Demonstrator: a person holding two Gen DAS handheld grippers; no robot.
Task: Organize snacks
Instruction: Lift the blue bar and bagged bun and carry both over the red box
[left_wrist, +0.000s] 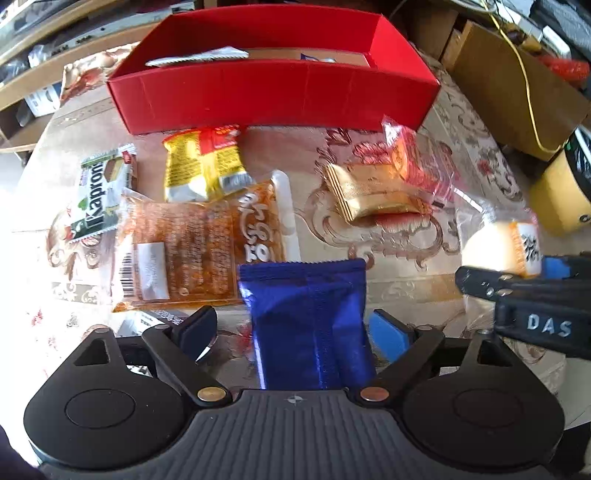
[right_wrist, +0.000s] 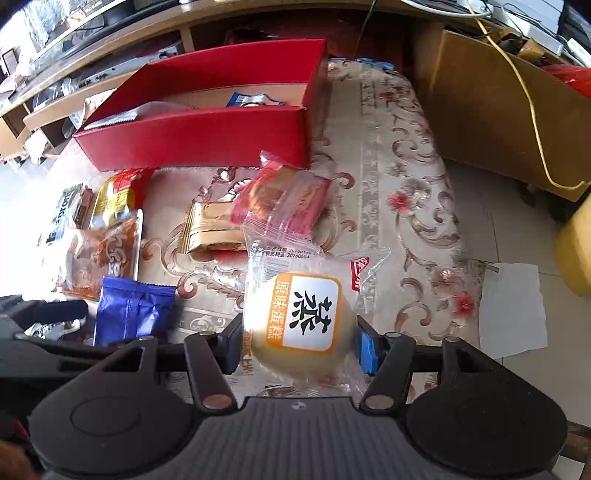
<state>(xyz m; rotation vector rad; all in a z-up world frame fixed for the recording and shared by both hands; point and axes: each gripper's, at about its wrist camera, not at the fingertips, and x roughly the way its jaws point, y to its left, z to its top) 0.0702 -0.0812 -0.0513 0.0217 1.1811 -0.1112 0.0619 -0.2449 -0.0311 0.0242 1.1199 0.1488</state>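
Note:
My left gripper (left_wrist: 293, 330) points down over a blue foil packet (left_wrist: 306, 317) lying on the flowered tablecloth. Its jaws stand open with the packet between them, and the left pad is clear of the foil. In the right wrist view my right gripper (right_wrist: 301, 349) is shut on a pale round cake in a clear wrapper (right_wrist: 299, 317) with an orange and white label, held above the cloth. The red box (left_wrist: 273, 92) sits behind the snacks, with a white packet (left_wrist: 199, 57) inside. Loose on the cloth lie a yellow packet (left_wrist: 203, 166), an orange packet (left_wrist: 195, 251) and a gold packet (left_wrist: 369, 195).
A green and white wafer packet (left_wrist: 99, 192) lies at the left, and a red wrapped cake (left_wrist: 413, 155) near the box's right corner. Right of the table stand a cardboard box (right_wrist: 498, 103) with a yellow cable and a yellow container (left_wrist: 557, 188). White paper (right_wrist: 513, 310) lies on the floor.

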